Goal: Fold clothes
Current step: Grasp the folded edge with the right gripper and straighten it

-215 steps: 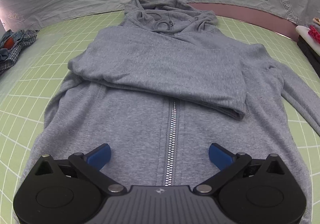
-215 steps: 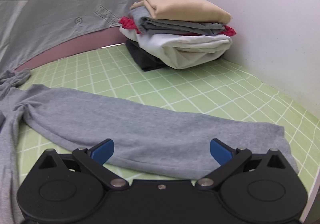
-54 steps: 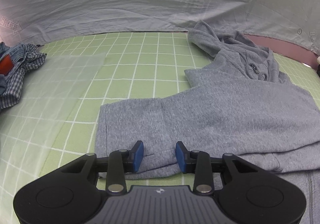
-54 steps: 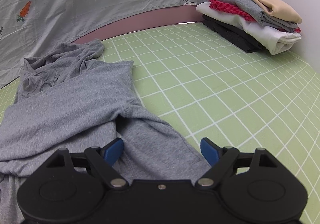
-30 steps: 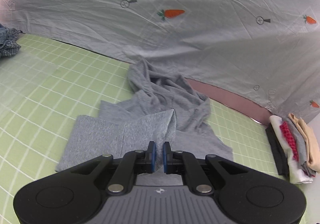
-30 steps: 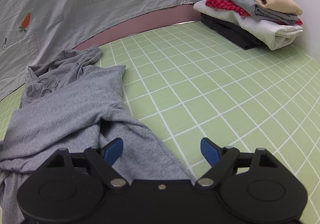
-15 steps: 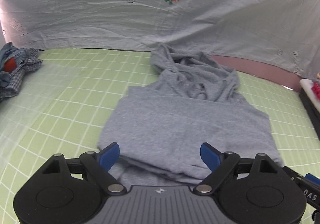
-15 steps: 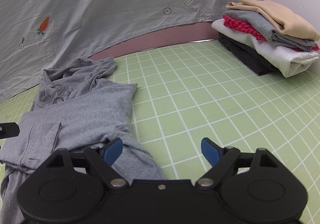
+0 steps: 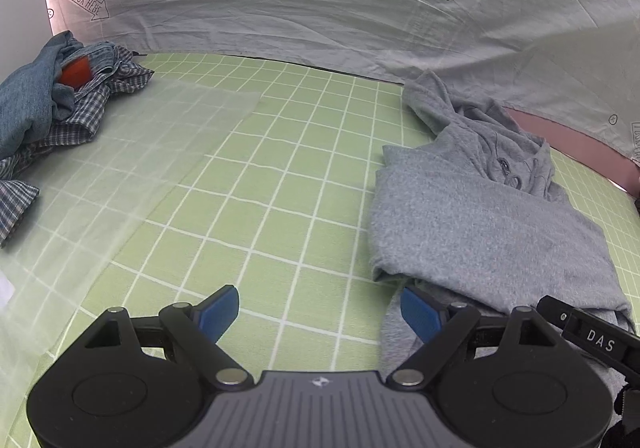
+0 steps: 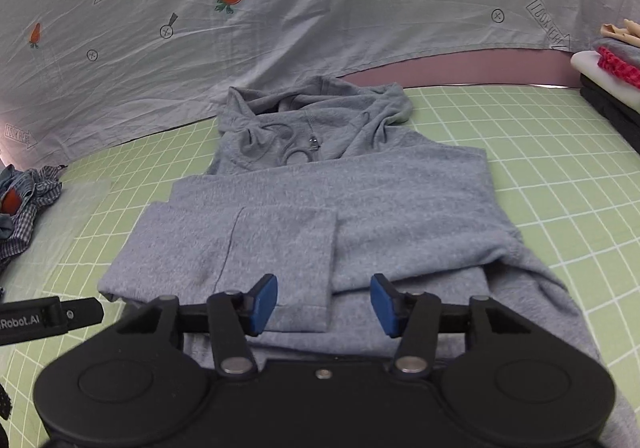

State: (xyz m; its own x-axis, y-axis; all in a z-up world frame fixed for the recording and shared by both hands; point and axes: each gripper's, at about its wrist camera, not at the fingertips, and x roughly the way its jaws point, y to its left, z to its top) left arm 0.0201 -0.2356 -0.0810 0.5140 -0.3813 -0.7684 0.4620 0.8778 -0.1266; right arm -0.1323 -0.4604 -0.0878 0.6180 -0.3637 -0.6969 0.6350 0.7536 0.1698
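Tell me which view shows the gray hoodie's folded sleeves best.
The right wrist view: the gray hoodie lies centered, the sleeve cuff folded across its front. The left wrist view shows only its left side at the frame's right, cuff hidden.

Both views are bright and evenly lit, soft light from overhead; shadows are faint, just a thin dark line under the hoodie's (image 10: 328, 216) folded edges; heavy fisheye bending, grid lines on the green mat (image 9: 280, 176) curve hard, black vignette in corners; a pale washed-out glare patch at left; focus mostly sharp.
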